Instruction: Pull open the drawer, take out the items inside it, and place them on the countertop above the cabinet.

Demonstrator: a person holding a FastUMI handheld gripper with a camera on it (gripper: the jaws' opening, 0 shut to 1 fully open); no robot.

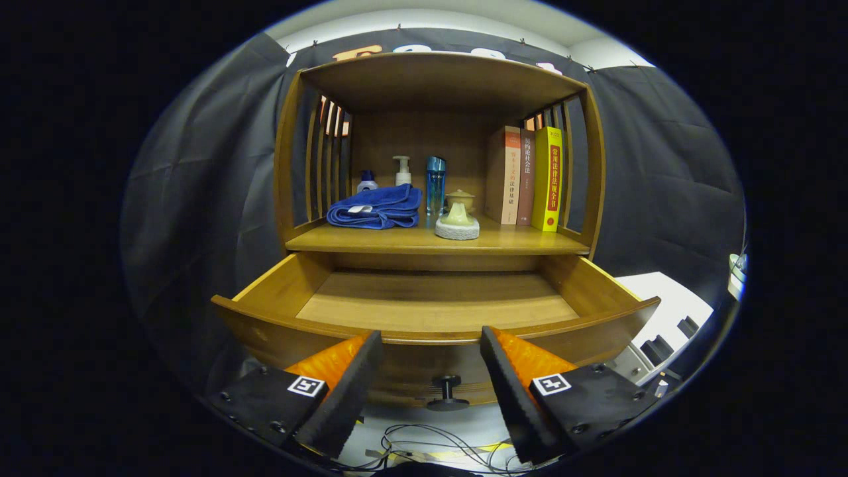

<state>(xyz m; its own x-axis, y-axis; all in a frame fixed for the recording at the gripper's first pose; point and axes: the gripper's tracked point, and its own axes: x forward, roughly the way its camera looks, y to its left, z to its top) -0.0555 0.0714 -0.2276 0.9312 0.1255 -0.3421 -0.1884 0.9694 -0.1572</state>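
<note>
Black cloth walls close in behind a wooden cabinet (437, 165) whose drawer (430, 324) stands pulled open toward the gripper (430, 344), its wooden floor bare. On the countertop (517, 242) above lie a folded blue towel (377, 207) at left, a pump bottle (402, 171) and a blue bottle (435, 185) behind, a small lidded teacup (458, 215) at centre, and three upright books (527, 177) at right. The fingers (344, 391) are spread wide, grasping nothing, with the drawer's dark knob (448, 391) between them.

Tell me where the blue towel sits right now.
In the gripper view the folded blue towel lies on the countertop above the open drawer, left of the blue bottle, well beyond the open tongs.
</note>
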